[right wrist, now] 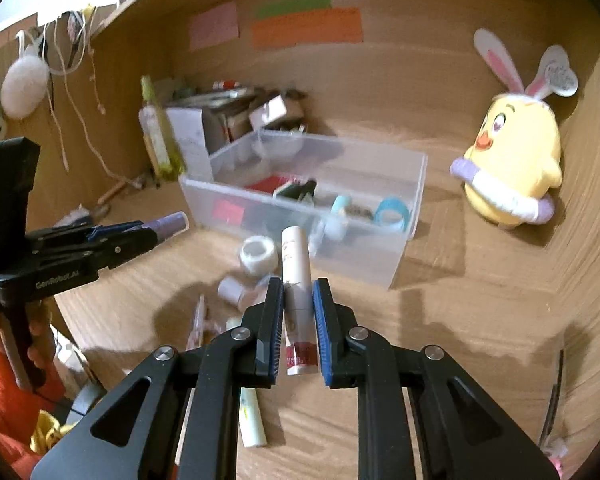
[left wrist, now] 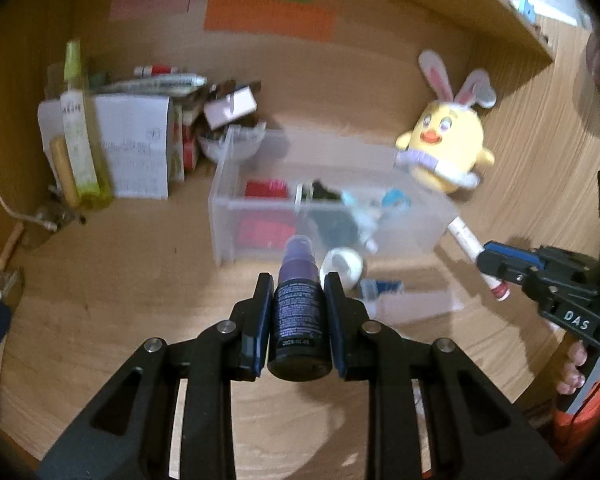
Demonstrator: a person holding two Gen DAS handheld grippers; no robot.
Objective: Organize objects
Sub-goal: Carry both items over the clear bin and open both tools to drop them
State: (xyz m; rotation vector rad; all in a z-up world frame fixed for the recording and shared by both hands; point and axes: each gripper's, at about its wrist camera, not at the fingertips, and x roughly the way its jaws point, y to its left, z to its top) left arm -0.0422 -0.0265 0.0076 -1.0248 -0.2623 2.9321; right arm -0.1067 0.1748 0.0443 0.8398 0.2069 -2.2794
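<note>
Wooden desk [left wrist: 100, 300], bottle [left wrist: 298, 320] between left tongs [left wrist: 298, 284]

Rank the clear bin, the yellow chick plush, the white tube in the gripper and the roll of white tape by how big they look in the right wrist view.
1. Clear bin
2. Yellow chick plush
3. White tube, though nearness to the camera enlarges it
4. White tape roll

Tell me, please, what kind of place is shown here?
Probably a home desk nook: wooden walls with coloured paper notes, a yellow plush chick with bunny ears, and a clear plastic storage box of small items.
</note>
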